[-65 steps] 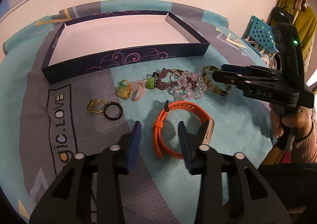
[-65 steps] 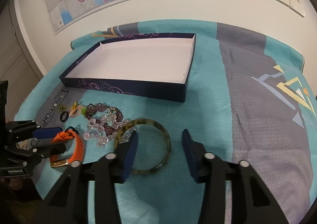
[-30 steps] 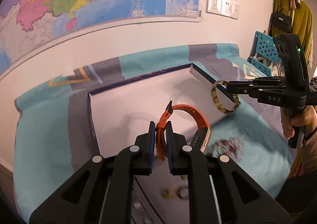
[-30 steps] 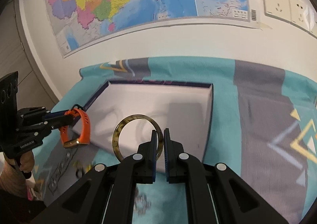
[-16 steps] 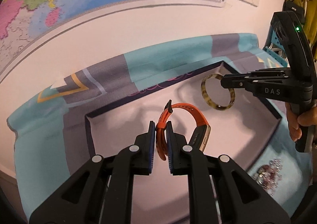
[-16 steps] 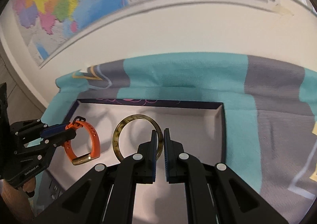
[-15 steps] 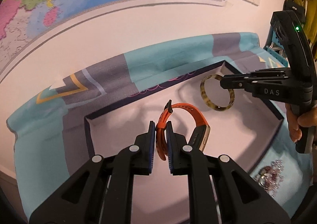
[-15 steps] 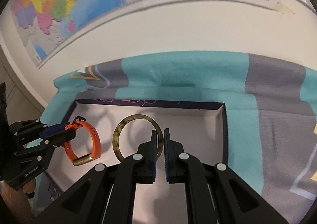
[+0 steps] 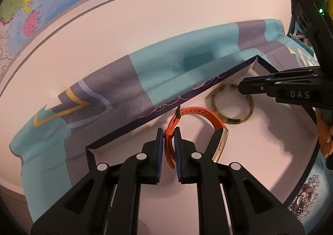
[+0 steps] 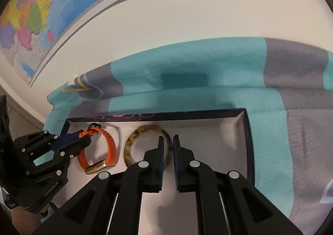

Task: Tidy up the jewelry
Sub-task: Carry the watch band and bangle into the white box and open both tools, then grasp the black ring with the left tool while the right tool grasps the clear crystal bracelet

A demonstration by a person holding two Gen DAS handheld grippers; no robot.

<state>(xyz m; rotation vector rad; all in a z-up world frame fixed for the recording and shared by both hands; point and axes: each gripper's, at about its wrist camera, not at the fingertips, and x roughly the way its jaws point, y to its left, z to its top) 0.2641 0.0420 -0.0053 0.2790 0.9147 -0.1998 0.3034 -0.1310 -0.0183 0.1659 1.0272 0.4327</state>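
Left hand-held gripper point(image 9: 167, 134): blue pads clamped tight on the strap of the orange watch band point(image 9: 199, 113), same grip as a second ago. The band hangs inside the navy box point(image 9: 124, 128), over its white floor near the far-left corner, gold buckle end lowest; cannot tell whether it touches the floor.

Right hand-held gripper point(image 10: 167, 143): jaws have just been opening, now a narrow gap. The tortoiseshell bangle point(image 10: 133, 141) is between the pads in the right wrist view, but the pads no longer pinch it. In the left wrist view the bangle point(image 9: 231, 118) lies flat on the box floor near the far wall, gripper tips at its far rim. Half a second ago it was upright in closed jaws, clear of the floor.

Versus 2.2 s ago: both pieces were on the teal-and-grey cloth point(image 9: 172, 68) in front of the box, jaws wide. Now both are inside the box, side by side, band left of bangle, not touching.

Beaded jewelry point(image 9: 301, 203) lies on the cloth outside the near-right box wall. A person's hand point(image 9: 324, 137) grips the right handle.
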